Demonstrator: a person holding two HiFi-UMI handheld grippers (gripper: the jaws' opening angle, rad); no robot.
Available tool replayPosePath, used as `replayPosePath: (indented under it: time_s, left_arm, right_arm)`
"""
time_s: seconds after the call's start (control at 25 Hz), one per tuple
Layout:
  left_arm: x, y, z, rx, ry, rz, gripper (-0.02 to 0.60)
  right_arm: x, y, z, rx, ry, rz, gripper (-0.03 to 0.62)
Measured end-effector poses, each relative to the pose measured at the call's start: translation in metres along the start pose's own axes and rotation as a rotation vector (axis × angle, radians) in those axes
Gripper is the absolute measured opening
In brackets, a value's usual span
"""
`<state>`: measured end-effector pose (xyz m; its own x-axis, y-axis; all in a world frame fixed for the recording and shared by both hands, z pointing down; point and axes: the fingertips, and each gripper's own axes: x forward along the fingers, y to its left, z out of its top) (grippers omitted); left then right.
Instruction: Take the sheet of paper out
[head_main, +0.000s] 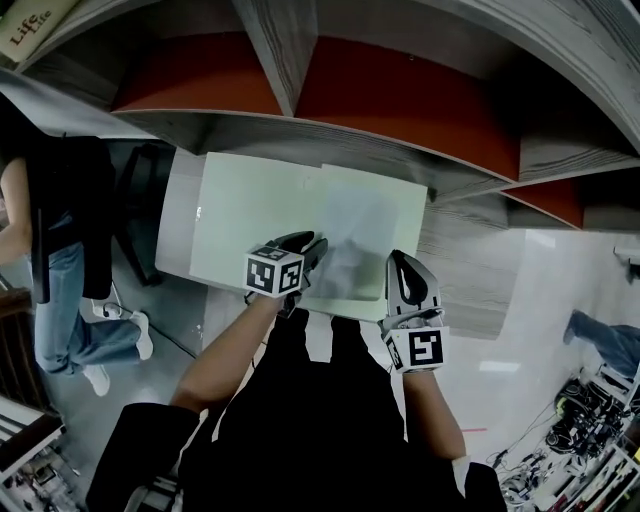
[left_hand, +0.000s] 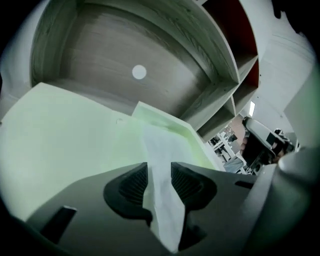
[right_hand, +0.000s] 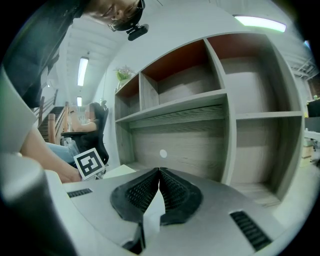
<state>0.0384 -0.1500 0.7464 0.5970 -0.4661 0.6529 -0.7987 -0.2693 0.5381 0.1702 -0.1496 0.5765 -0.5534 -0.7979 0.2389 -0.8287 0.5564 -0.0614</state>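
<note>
Sheet (head_main: 355, 245) lies mostly flat on the green folder (head_main: 250, 210) below the shelves (head_main: 400, 110), with its near edge toward us. Our left gripper (left_hand: 159, 181) stands wide open. The sheet runs between its pads, but they do not press on it. Our right gripper (right_hand: 159, 176) is closed, jaw tips together, pinching a white strip that we take to be the sheet's near corner. We judge the step in hand to be drawing the sheet off the folder. To do it well, we hold the right pinch firm and pull low and level toward us, so the sheet slides instead of creasing. The left should close on the sheet alone, never the folder beneath, or lift clear to avoid snagging.
</note>
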Motion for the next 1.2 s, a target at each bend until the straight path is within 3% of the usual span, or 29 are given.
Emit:
replayPosePath:
  time_s: [0.16,0.76,1.04,1.2]
  left_arm:
    - [0.011,-0.006,-0.007,-0.017,0.055,-0.022,0.147]
    - [0.032,-0.005,-0.008,-0.103,0.104,0.002,0.135]
    - [0.031,0.005,-0.006,-0.085,0.08,0.048,0.025]
    - [0.03,0.008,-0.003,-0.143,0.061,0.017,0.008]
  right_arm:
    - [-0.002,0.0,-0.004,-0.003,0.005,0.017,0.026]
    - [-0.004,-0.003,0.015,0.033,-0.035,0.019,0.026]
    - [0.003,-0.001,0.017,0.033,-0.041,0.024,0.026]
    - [0.006,0.0,0.017,0.034,-0.042,0.023,0.026]
